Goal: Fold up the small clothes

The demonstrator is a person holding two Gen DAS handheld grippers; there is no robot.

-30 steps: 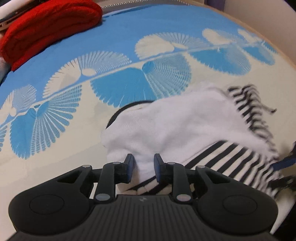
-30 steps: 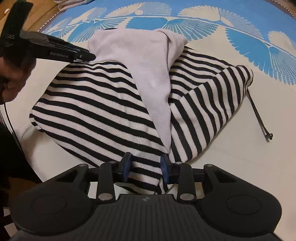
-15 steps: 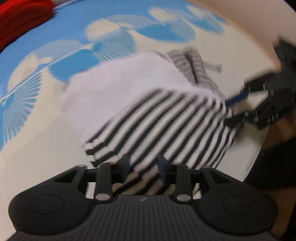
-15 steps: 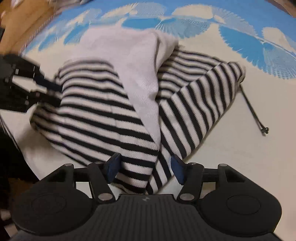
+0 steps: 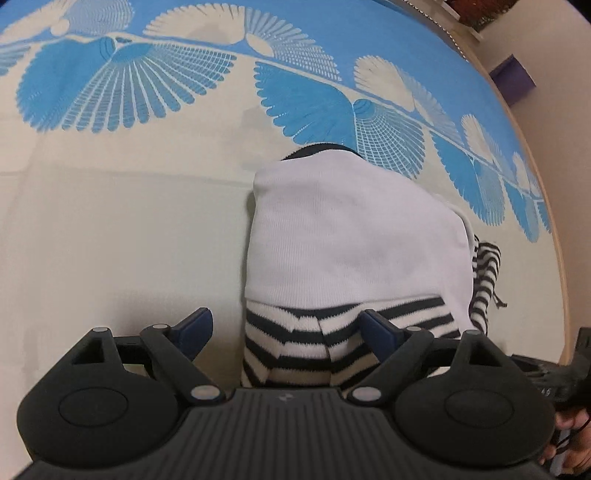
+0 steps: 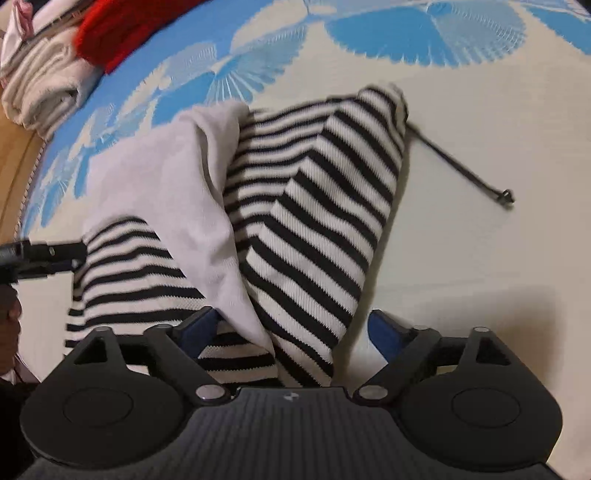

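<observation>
A black-and-white striped garment (image 6: 317, 206) with a plain white part (image 5: 351, 236) lies folded in a heap on the cream and blue cloth. In the left wrist view my left gripper (image 5: 286, 326) hangs over its near striped edge (image 5: 295, 343); its jaws are opening and stand wide, and the pads do not press on the fabric. In the right wrist view my right gripper (image 6: 291, 326) is likewise over the near striped corner, jaws opening wide, cloth lying loose between them. A black drawstring (image 6: 465, 170) trails off to the right. The left gripper's tip (image 6: 48, 253) shows at the left edge.
A red folded cloth (image 6: 122, 33) and a beige stack (image 6: 40, 88) sit at the far left corner in the right wrist view. The wooden table rim (image 5: 561, 236) curves along the right. A hand (image 5: 572, 443) and dark tool parts show at lower right.
Both grippers, shut on the garment's near edge a second ago, have spread their jaws and let the cloth drop. Both views have rolled and shifted; the garment now lies flatter.
</observation>
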